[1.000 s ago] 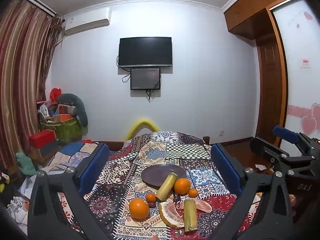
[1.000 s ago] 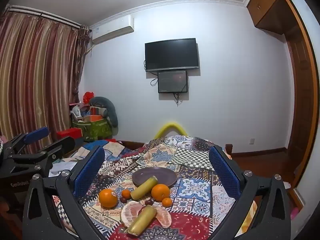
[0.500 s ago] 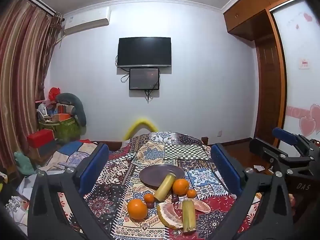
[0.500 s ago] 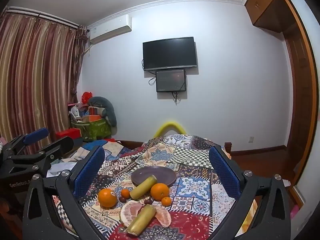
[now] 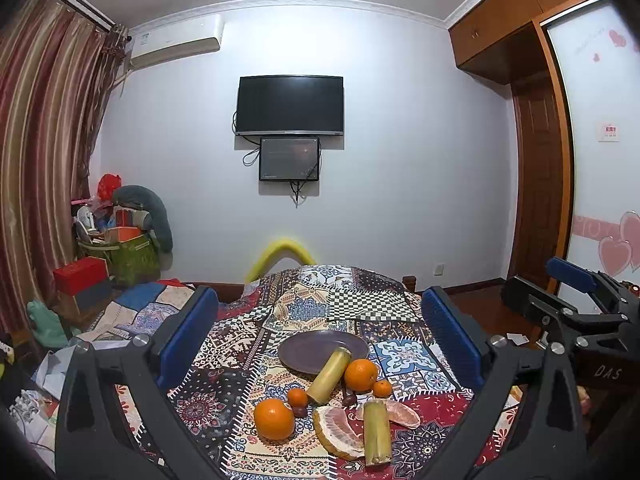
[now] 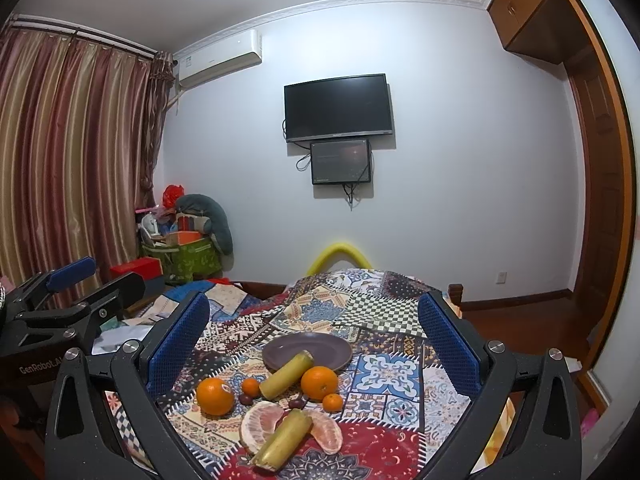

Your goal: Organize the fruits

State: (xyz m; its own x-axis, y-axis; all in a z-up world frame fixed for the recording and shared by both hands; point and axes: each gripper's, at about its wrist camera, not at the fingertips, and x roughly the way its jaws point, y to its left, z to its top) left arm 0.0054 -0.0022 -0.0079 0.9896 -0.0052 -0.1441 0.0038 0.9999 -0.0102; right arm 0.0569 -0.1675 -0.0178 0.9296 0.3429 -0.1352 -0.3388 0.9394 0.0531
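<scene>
Fruit lies on a patchwork tablecloth (image 5: 320, 304). A dark purple plate (image 5: 316, 346) (image 6: 316, 346) sits behind it. One sugarcane piece (image 5: 329, 370) (image 6: 286, 375) leans on the plate's front rim, another (image 5: 377, 432) (image 6: 284, 436) lies across two peeled pomelo segments (image 5: 340, 432) (image 6: 260, 426). Two big oranges (image 5: 274, 418) (image 5: 361, 375), small tangerines (image 5: 297, 397) and dark dates (image 5: 300, 411) lie around. My left gripper (image 5: 320, 340) and right gripper (image 6: 314, 340) hover open above the near table edge, holding nothing.
A yellow chair back (image 5: 280, 254) stands behind the table. Boxes and bags (image 5: 120, 256) pile by the curtain at left. A wooden door (image 5: 538, 184) is at right. Each gripper shows at the other view's edge (image 5: 580, 312) (image 6: 60, 312).
Both views have shifted very slightly; the fruit and plate have not moved, and both grippers stay open.
</scene>
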